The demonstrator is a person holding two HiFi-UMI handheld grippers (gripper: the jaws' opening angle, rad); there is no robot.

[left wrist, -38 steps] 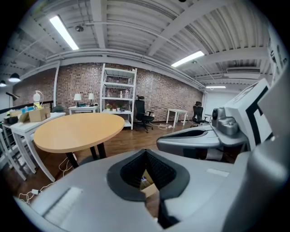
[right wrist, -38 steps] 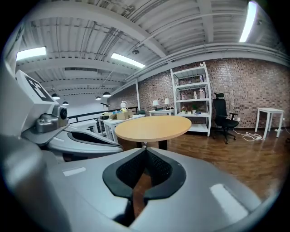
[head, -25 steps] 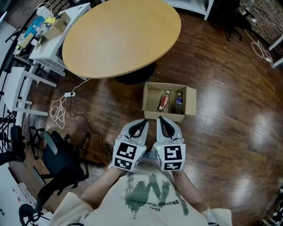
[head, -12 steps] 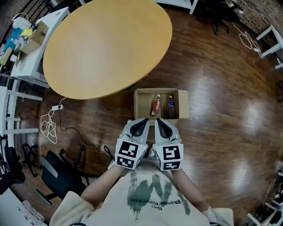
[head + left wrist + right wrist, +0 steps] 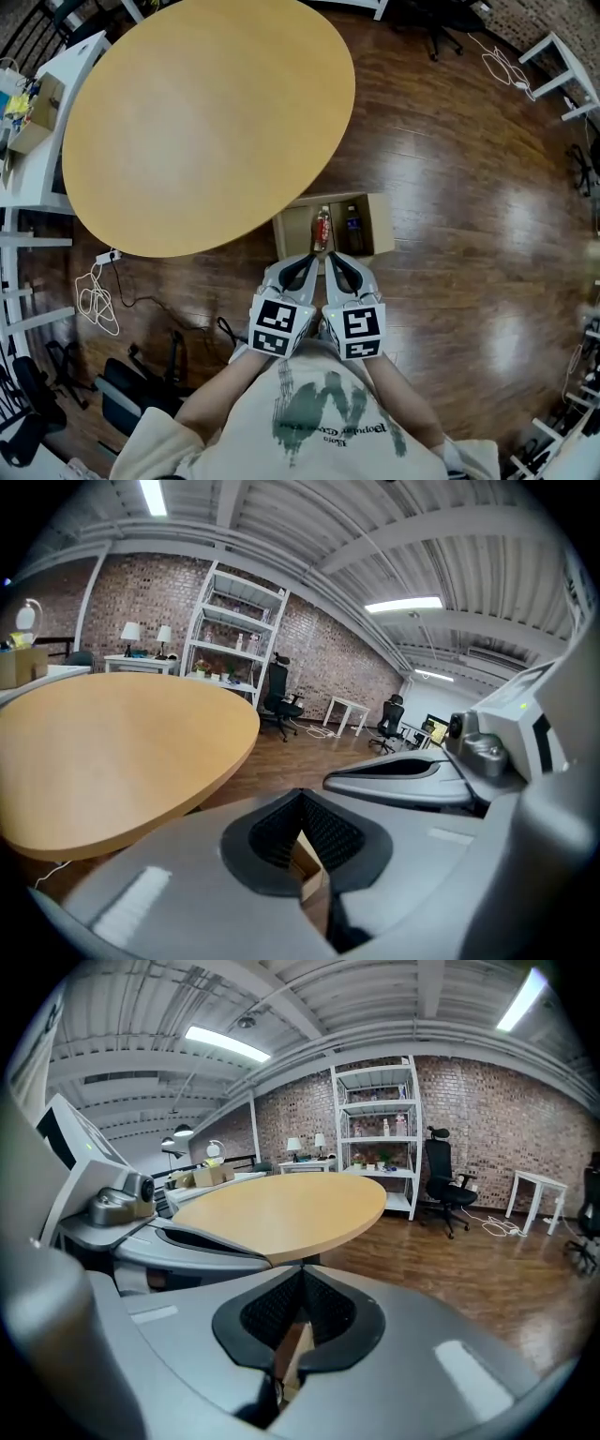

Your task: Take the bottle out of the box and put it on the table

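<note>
My left hand-held gripper [image 5: 302, 265] and right hand-held gripper [image 5: 337, 265] are both closed and empty, near the box [image 5: 382, 234] on the floor. The red bottle [image 5: 322, 228] and dark bottle [image 5: 352, 228] sit side by side inside. If I go in with the jaws closed, I risk knocking one into the other.

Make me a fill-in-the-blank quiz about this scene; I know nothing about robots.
1. The cardboard box stands on the wooden ____, beside the round table.
2. Inside the box lie ____ bottles.
3. In the head view, the red-labelled bottle lies to the ____ of the darker bottle.
4. The left gripper and right gripper each have jaws that are ____, holding nothing.

Missing words: floor; two; left; shut.
</note>
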